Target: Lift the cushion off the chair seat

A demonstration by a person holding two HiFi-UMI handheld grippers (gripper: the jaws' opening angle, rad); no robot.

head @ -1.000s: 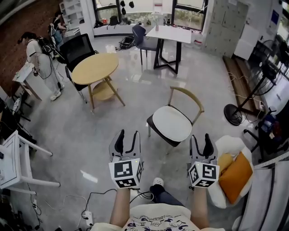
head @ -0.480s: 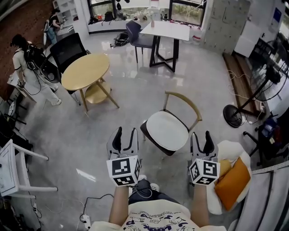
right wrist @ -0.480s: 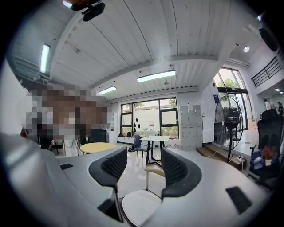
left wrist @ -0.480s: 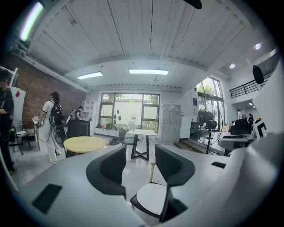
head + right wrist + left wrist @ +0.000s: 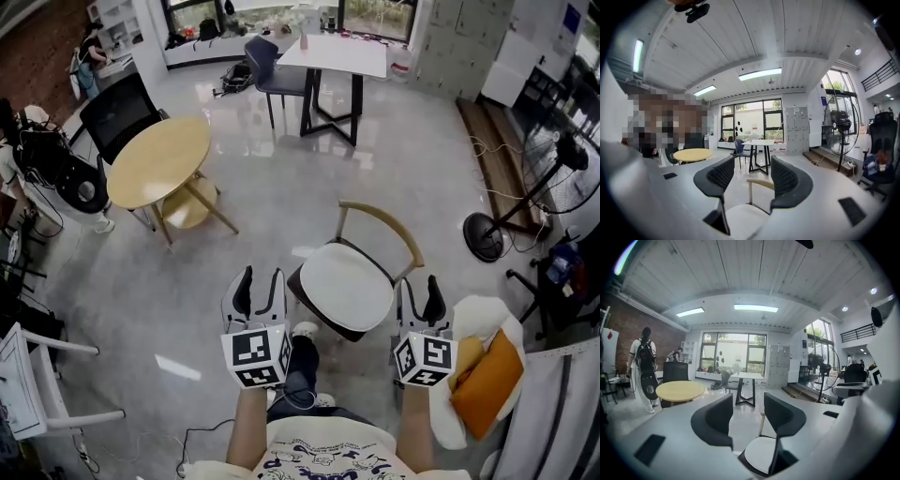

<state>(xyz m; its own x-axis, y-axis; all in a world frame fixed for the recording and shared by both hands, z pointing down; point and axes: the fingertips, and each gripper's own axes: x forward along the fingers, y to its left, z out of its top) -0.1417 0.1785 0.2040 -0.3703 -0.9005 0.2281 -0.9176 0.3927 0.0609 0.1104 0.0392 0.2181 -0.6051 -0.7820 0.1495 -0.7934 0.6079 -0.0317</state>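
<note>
While the left gripper [image 5: 262, 277] and right gripper [image 5: 419, 285] hover with jaws apart and empty, the white oval cushion [image 5: 349, 284] lies on the curved-back wooden chair [image 5: 388, 217]. It sits at the left gripper's three o'clock, the right's nine.

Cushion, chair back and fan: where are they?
cushion [image 5: 349, 286], head view, middle of its white top.
chair back [image 5: 380, 215], head view, top of the curved wooden rail.
fan [image 5: 486, 237], head view, its round black base.
</note>
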